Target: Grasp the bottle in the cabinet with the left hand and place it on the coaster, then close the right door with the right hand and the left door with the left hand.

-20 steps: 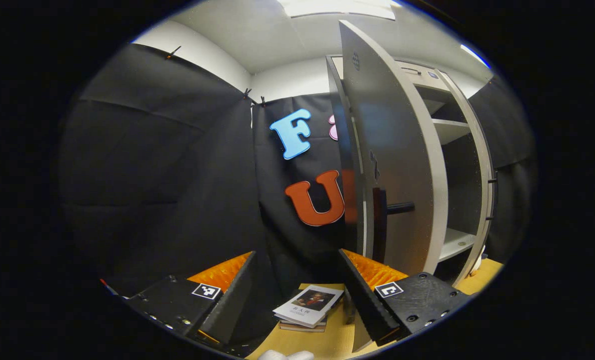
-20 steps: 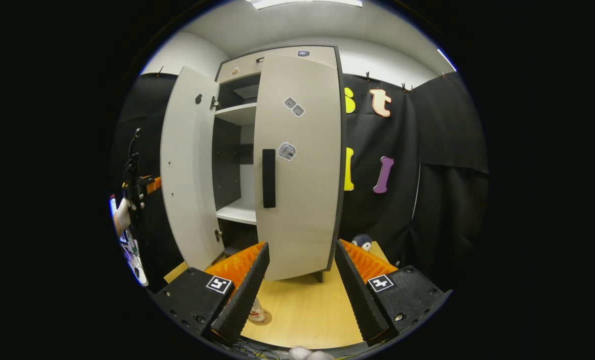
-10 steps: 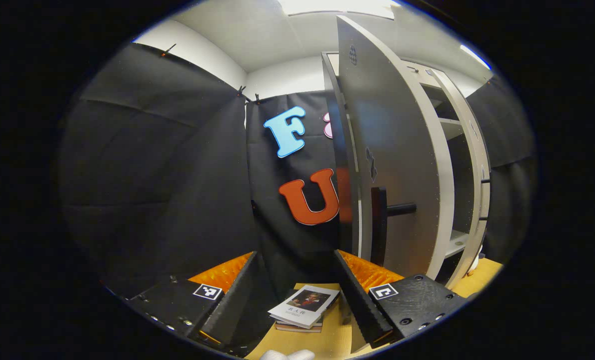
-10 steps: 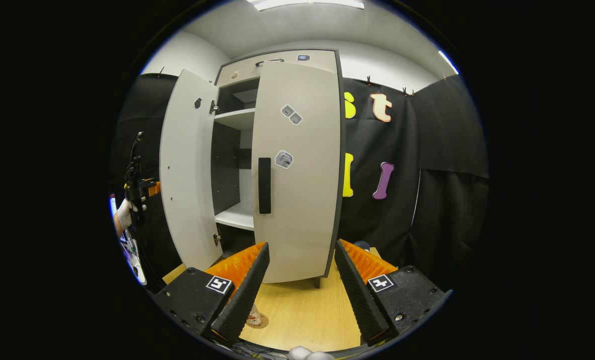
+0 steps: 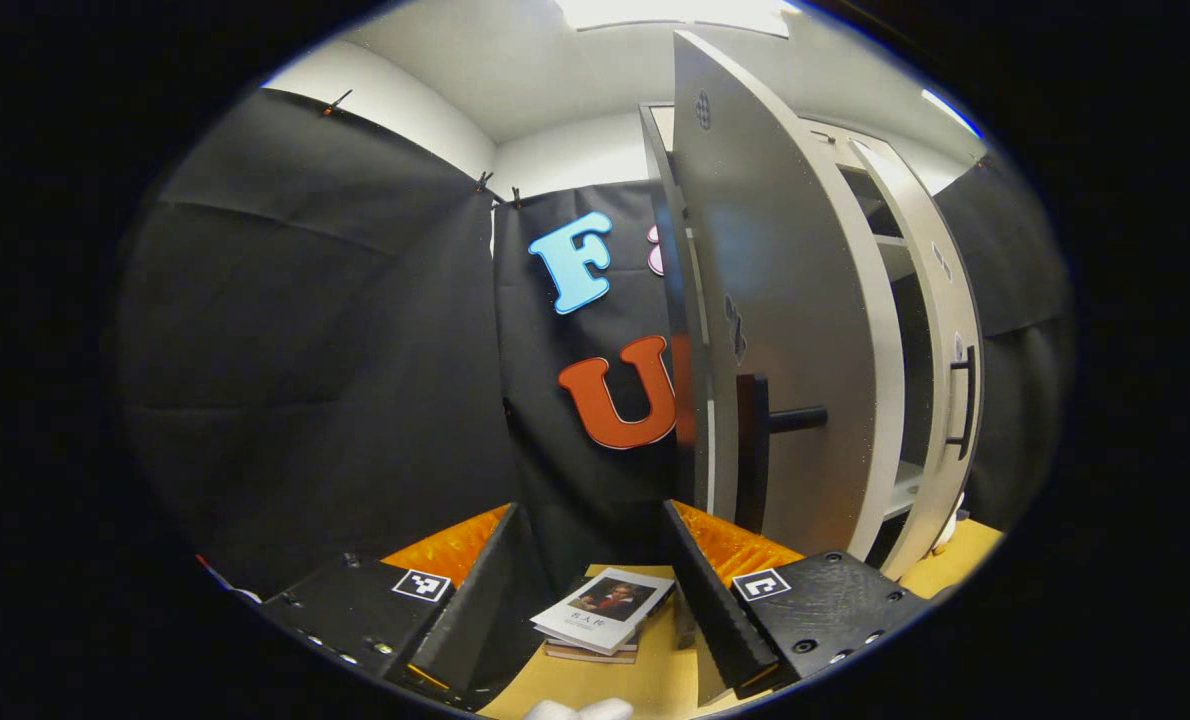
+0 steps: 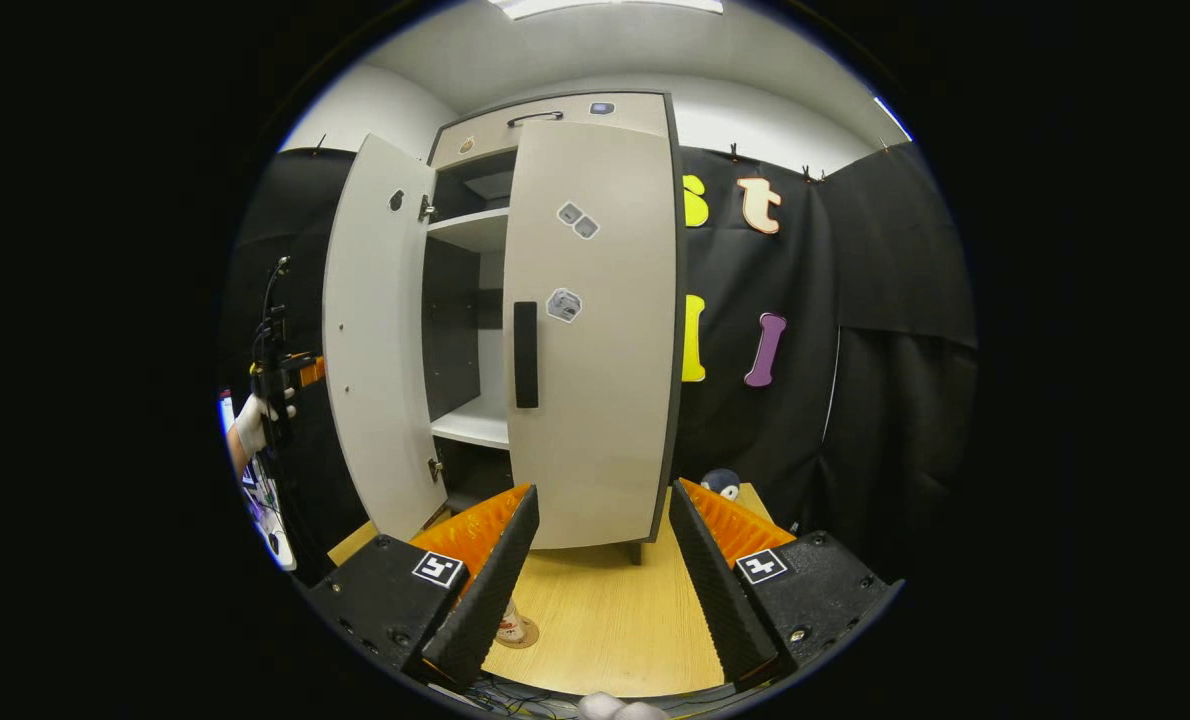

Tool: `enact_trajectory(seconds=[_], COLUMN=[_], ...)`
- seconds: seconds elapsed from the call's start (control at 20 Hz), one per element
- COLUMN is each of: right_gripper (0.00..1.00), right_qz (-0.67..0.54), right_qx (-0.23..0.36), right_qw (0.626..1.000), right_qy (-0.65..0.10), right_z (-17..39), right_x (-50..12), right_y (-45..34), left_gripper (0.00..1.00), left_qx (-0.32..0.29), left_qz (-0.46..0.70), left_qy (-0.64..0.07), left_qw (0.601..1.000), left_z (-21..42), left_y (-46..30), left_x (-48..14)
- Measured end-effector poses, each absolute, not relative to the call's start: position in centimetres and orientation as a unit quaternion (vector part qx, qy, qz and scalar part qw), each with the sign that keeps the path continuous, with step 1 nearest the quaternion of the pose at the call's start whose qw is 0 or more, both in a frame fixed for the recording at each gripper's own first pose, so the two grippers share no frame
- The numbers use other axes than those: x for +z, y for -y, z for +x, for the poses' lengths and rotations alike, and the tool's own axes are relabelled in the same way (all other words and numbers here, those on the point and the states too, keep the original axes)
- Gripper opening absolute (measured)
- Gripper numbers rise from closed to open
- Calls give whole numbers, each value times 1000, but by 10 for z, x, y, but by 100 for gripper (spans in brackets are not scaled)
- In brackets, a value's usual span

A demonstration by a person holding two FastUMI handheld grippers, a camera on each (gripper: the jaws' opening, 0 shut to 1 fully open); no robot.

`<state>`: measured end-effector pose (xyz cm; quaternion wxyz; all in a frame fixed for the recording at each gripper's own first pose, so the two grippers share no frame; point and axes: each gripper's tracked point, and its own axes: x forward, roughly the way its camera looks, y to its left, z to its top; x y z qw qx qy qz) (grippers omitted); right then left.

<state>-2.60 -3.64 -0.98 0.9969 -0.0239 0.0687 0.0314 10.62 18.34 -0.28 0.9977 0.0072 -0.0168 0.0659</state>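
The pale cabinet stands on a wooden table. Its right door, with a dark handle, lies almost flat across the right half. Its left door hangs wide open. The bottle's base rests on a round brown coaster, mostly hidden behind my right gripper's finger. My right gripper is open and empty, in front of the right door and apart from it. My left gripper is open and empty by the left door's outer face, near its handle. A gloved hand holds the left gripper left of that door.
A small stack of books lies on the table below my left gripper. A small dark round object sits on the table right of the cabinet. Black cloth walls close in on both sides.
The right door has swung further shut, narrowing the gap to the shelves. My right gripper has drawn back slightly. My left gripper has barely shifted beside the left door.
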Motion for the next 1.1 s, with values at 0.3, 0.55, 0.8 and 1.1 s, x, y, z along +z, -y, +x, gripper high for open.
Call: enact_trajectory(seconds=[0.3, 0.55, 0.8, 1.1], right_gripper=[81, 81, 81, 81], right_qz=[-16, -9, -2, 9], right_qx=[18, 9, -6, -12], right_qw=[997, 997, 999, 999], right_qy=[-78, -70, -49, -41], right_z=[-33, -44, -49, -44], right_x=[-17, -11, 4, 11], right_y=[49, 55, 61, 59], left_gripper=[89, 87, 96, 95], left_qx=[14, -27, -38, -53], left_qz=[-2, -12, -20, -13], left_qy=[18, 16, 17, 25], left_qw=[1000, 999, 999, 998], left_z=[116, 139, 148, 123], left_y=[-120, -58, -33, -21], left_x=[1, 1, 8, 18])
